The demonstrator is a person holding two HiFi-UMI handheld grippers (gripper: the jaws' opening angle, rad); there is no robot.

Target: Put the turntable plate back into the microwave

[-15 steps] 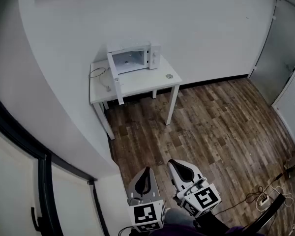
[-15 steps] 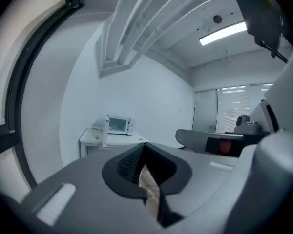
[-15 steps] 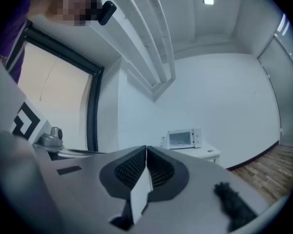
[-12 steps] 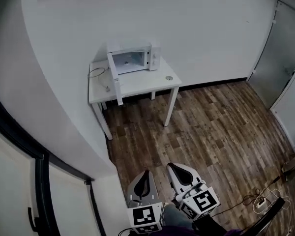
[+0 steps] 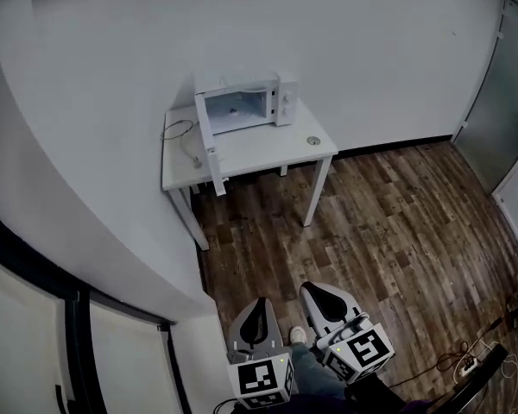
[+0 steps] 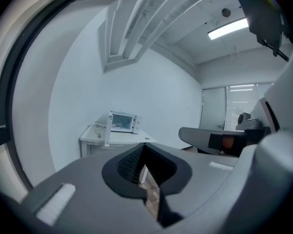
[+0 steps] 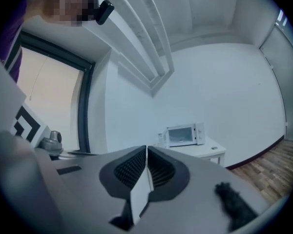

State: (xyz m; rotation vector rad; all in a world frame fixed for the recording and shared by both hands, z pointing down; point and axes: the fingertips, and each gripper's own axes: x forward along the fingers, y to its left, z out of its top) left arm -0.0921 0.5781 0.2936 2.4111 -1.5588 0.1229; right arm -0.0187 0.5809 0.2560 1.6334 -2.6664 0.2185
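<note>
In the head view the microwave stands at the back of a white counter set against the wall. Its door is swung open to the left and out past the counter's front edge. The cavity is lit, but it is too small to tell whether the turntable plate lies inside. A small round thing sits alone near the counter's right edge, and a thin cable loops on the left part. Both grippers are at the bottom of the picture over the wooden floor, well apart from the counter. The left gripper and the right gripper are side by side, both pointing toward the microwave. A shoe shows between them.

In the left gripper view the jaws are pressed together at their tips with nothing between the pads. Only floor shows through the slit lower down. The microwave and its open door stand far beyond the tips, a little to the left of the line where the jaws meet. The other gripper's dark end juts in from the right.

In the right gripper view the jaws are likewise pressed together and pinch nothing. The microwave sits far off on the counter, up and to the right of the jaw tips. The marker cube of the left gripper shows at the left edge, in front of a dark-framed window.
</note>
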